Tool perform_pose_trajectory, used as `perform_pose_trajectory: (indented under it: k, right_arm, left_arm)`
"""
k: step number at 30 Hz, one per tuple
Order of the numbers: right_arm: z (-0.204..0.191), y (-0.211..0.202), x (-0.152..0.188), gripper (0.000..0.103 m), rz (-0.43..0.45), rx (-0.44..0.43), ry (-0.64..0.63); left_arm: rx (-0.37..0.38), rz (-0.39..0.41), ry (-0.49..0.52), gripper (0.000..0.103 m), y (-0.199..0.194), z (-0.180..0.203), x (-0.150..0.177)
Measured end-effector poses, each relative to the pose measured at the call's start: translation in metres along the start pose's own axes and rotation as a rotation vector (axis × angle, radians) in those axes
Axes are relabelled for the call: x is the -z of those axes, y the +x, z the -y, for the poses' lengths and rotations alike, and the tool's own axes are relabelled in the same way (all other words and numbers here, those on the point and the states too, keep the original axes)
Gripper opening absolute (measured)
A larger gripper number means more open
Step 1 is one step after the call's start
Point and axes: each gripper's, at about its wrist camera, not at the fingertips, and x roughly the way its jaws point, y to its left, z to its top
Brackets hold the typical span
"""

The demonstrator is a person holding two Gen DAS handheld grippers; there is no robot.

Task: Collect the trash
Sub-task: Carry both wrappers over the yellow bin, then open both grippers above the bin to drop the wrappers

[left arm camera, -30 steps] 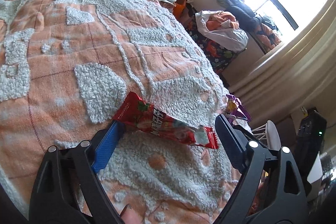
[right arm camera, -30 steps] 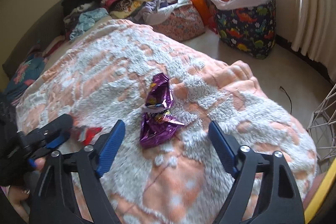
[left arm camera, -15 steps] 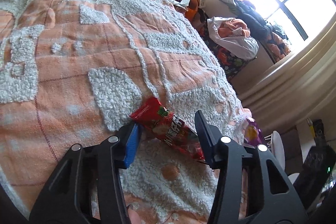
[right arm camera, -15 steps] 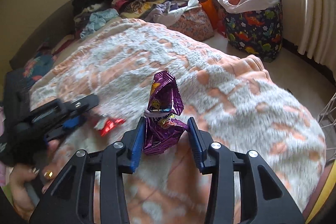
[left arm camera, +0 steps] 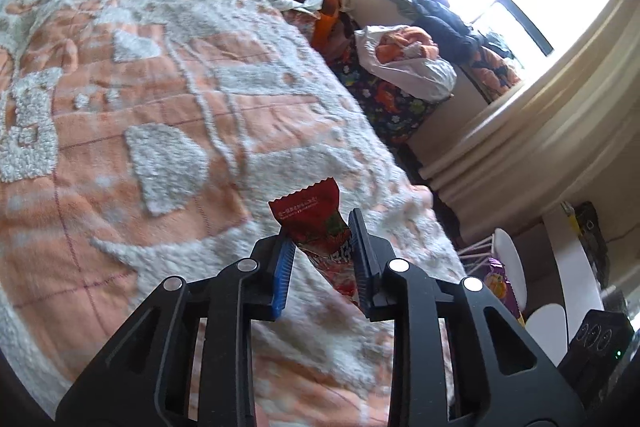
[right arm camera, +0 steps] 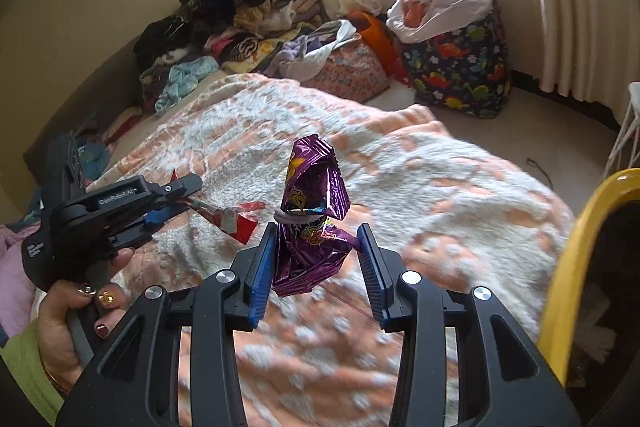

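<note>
A red snack wrapper (left arm camera: 308, 207) stands up between the jaws of my left gripper (left arm camera: 320, 243), clear of the orange and white blanket (left arm camera: 160, 115). The jaws are closing and the pads press on it. A crumpled purple foil wrapper (right arm camera: 312, 183) is held above the blanket (right arm camera: 440, 187) by my right gripper (right arm camera: 318, 231), which is shut on its lower half. In the right wrist view, the left gripper (right arm camera: 182, 201) is at the left in a person's hand (right arm camera: 68, 315), with the red wrapper (right arm camera: 236, 221) sticking out of it. The purple wrapper (left arm camera: 500, 283) also shows low right in the left wrist view.
A yellow container rim (right arm camera: 580, 239) curves up at the right edge. A dinosaur-print bag (right arm camera: 460, 71) topped with a white bag of laundry stands on the floor by the curtains. Clothes piles (right arm camera: 240, 27) line the far wall. A white wire rack (left arm camera: 508, 259) stands beyond the bed corner.
Both grippers have closed on their wrappers and lifted them off the blanket. The right gripper has moved right; the yellow rim has come into its view.
</note>
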Motion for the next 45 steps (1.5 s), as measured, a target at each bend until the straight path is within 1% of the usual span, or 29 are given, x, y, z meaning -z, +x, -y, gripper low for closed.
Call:
perform_pose_trajectory:
  k: [4, 13, 18, 24, 31, 38, 45]
  right_arm:
    - [0.017, -0.023, 0.004, 0.038, 0.028, 0.023, 0.033]
    - [0.065, -0.072, 0.018, 0.038, 0.086, 0.107, 0.101]
    - [0.095, -0.095, 0.029, 0.038, 0.103, 0.148, 0.159]
    - [0.122, -0.117, 0.044, 0.038, 0.104, 0.210, 0.196]
    - [0.153, -0.136, 0.055, 0.039, 0.101, 0.288, 0.259]
    - [0.177, -0.157, 0.065, 0.040, 0.120, 0.318, 0.318]
    - [0.185, -0.169, 0.066, 0.041, 0.143, 0.335, 0.351]
  left_arm:
    - [0.043, -0.007, 0.063, 0.020, -0.001, 0.030, 0.007]
    - [0.122, -0.037, 0.201, 0.020, 0.002, 0.094, 0.031]
    - [0.150, -0.056, 0.263, 0.020, 0.005, 0.123, 0.045]
    - [0.183, -0.073, 0.356, 0.020, 0.005, 0.160, 0.066]
    - [0.222, -0.105, 0.445, 0.020, 0.010, 0.195, 0.088]
    - [0.255, -0.147, 0.533, 0.020, 0.014, 0.223, 0.116]
    - [0.286, -0.190, 0.614, 0.020, 0.020, 0.248, 0.142]
